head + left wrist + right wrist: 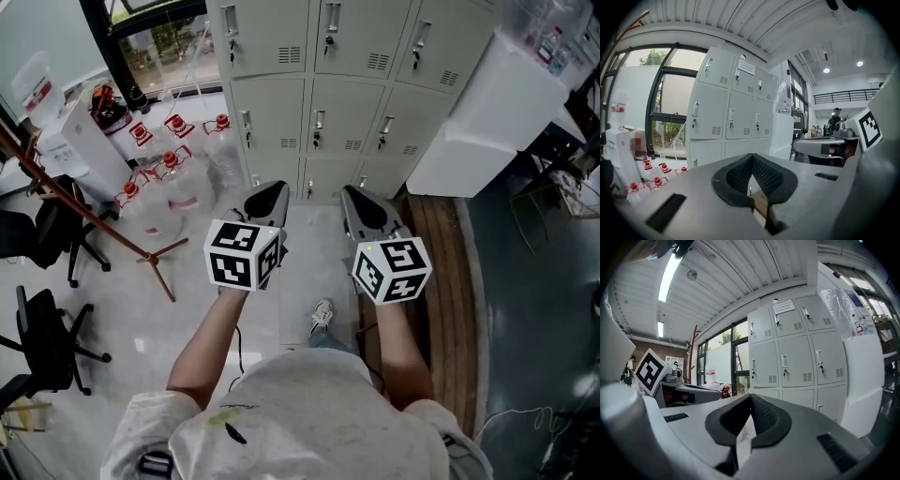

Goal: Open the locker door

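The left hand-held gripper [274, 192] and the right hand-held gripper [352, 195] are being held side by side, jaws pressed together (nothing between them). The lockers [317, 89] are standing far ahead, all visible doors closed.

left gripper [273, 193]: jaws closed tip to tip, nothing between them; nose points to 1 o'clock in the head view
right gripper [351, 195]: jaws closed, empty; nose points to 11 o'clock
left forearm [208, 337]: bare, stretched forward from 7 o'clock
right forearm [405, 349]: bare, stretched forward from 5 o'clock
spacing: grippers side by side, apart, noses converging slightly
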{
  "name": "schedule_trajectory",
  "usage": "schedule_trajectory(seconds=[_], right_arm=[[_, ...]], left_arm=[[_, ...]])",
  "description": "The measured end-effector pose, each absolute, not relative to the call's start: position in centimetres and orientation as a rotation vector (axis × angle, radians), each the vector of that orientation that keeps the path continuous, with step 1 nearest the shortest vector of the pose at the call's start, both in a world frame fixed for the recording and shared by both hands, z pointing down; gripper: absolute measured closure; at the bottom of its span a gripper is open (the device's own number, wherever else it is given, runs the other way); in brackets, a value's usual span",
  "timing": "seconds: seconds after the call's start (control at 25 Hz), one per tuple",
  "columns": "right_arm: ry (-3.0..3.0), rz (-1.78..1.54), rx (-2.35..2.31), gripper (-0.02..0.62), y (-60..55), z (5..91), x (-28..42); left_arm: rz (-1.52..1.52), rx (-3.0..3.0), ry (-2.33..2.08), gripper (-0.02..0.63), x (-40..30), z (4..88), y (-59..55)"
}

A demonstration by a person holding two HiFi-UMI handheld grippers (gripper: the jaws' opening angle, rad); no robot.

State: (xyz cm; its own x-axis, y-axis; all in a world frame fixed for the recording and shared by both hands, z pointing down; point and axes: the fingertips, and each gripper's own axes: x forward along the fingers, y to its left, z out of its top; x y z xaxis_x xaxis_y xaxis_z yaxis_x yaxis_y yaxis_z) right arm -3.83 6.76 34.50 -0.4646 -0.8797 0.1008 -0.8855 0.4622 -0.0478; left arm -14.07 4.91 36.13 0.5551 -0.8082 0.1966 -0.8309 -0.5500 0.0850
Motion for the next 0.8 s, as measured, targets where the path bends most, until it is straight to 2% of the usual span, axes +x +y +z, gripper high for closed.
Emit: schedule_trajectory(seconds=[0.8], right_arm=[[-2.73,0.168,1.488,0.592,-6.7,33.4,0.4]], left_arm=[[0.261,2.581,-1.477,0.6,-9.3,34.7,-7.5]])
